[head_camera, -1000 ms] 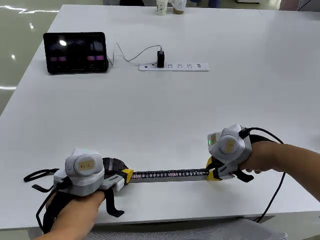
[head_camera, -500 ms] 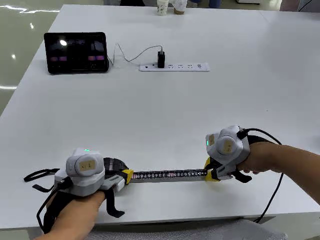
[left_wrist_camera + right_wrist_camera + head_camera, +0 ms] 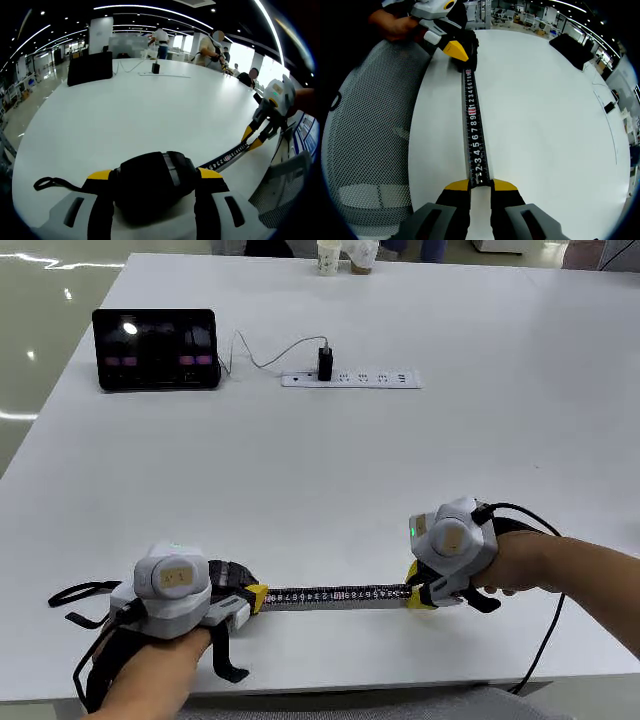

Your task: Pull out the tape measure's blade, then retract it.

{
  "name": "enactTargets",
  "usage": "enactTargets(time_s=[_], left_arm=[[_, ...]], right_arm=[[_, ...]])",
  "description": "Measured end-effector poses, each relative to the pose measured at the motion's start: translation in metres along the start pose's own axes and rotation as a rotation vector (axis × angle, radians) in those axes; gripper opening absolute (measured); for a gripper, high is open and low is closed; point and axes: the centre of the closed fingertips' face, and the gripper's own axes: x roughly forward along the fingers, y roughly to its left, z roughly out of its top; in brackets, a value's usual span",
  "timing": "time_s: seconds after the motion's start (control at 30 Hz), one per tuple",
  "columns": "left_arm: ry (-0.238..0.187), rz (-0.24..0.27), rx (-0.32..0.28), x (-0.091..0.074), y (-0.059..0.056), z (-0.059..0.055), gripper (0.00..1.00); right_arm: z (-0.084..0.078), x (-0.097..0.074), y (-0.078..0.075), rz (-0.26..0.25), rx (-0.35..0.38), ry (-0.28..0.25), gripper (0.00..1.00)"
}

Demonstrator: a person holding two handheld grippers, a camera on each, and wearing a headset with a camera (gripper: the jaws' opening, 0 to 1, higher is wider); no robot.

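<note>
We see a white table (image 3: 400, 460) with a dark tablet (image 3: 157, 348) standing upright at its far left, its screen faintly lit. Near it on the right lies a white power strip (image 3: 350, 379), with a black charger (image 3: 325, 363) plugged into its left end. A thin cable (image 3: 262, 352) loops from the charger toward the tablet. A cup (image 3: 328, 255) stands at the far edge. Glossy floor (image 3: 40, 330) shows on the left. A grey mesh chair (image 3: 365, 140) sits by the near edge, and we make out people (image 3: 161, 42) beyond the table
</note>
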Motion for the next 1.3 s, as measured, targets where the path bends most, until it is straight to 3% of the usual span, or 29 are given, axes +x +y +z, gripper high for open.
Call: enactTargets(time_s=[1.3], left_arm=[[-0.005,-0.002,0.001,0.001,0.001,0.000,0.60]], right_arm=[[0.014,0.007,0.000,0.001,-0.005,-0.024,0.11]])
